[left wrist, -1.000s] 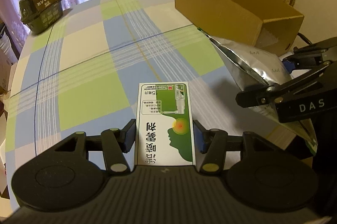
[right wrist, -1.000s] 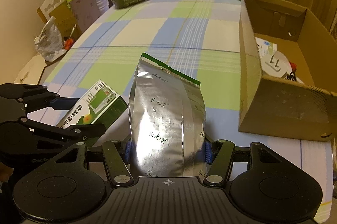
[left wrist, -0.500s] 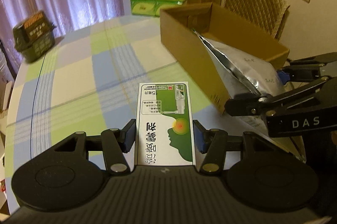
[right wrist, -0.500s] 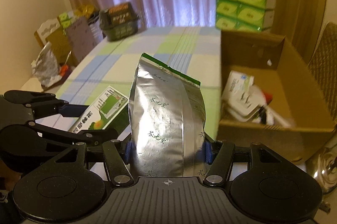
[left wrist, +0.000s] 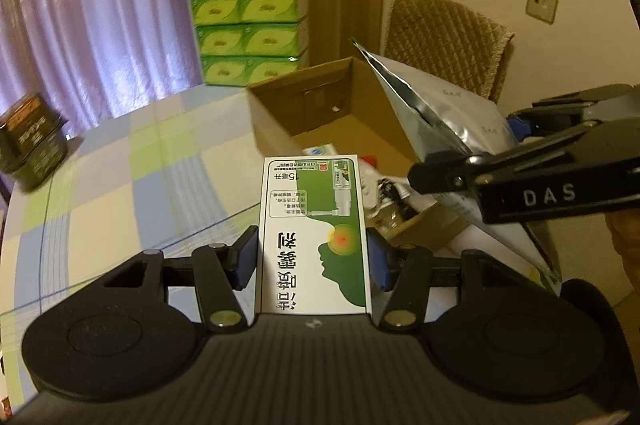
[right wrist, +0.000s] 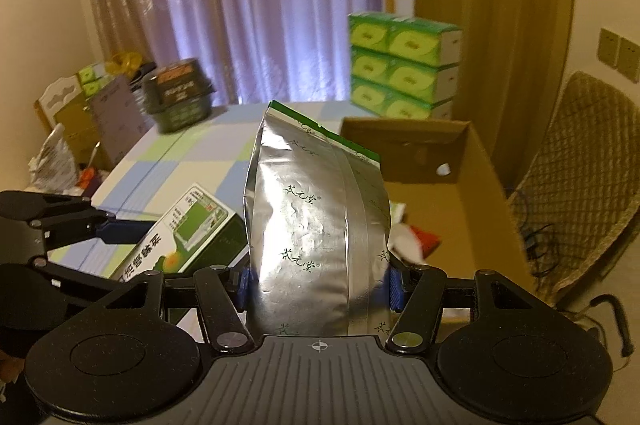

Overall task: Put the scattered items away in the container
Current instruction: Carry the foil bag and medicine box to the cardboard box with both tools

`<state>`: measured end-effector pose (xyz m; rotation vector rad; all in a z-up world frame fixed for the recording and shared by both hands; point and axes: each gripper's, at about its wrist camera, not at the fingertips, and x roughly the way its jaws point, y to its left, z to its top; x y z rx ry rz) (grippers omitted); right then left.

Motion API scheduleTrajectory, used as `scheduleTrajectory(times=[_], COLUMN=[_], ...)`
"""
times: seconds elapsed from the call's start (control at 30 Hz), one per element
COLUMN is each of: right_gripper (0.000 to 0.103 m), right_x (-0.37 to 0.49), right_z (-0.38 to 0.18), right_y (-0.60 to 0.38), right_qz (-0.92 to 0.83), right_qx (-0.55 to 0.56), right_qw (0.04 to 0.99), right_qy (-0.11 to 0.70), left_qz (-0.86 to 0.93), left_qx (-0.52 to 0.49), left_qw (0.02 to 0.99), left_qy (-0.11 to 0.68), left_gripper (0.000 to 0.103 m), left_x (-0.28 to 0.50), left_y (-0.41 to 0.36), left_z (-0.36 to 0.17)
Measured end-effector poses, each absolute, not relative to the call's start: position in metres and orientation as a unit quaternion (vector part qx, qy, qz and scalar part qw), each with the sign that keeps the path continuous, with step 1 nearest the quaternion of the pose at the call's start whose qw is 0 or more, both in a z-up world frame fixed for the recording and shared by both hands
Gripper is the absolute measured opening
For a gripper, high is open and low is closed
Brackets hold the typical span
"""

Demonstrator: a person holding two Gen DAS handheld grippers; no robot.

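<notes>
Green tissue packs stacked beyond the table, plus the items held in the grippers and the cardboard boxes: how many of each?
Green tissue packs: 6
Green-and-white medicine box in the left gripper: 1
Silver foil pouch in the right gripper: 1
Open cardboard box: 1
Total: 9

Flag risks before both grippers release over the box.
1. The left gripper holds the green-and-white carton near the cardboard box's front wall, seemingly not clearly over the opening; released now, it may catch the rim or land on the table.
2. The right gripper pinches the foil pouch only at its lower end; it could tip on release.
3. The grippers are close together and could collide.
</notes>
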<state>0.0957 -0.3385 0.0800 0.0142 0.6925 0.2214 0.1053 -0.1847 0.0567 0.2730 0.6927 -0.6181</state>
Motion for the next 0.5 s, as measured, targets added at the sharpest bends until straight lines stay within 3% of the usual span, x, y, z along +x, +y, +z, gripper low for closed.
scheduleTrajectory(times=[0.5], right_gripper=[0.062], right_x=[0.113], right_z=[0.082], right_y=[-0.394], right_qz=[0.074], right_qx=[0.014], right_qw=[0.938], right_qy=[0.339], left_qz=[-0.33], left_qx=[0.135], left_qw=[0.872], left_qy=[0.337], left_gripper=[0.05], left_x=[0.121], left_y=[-0.234], left_z=[0.053])
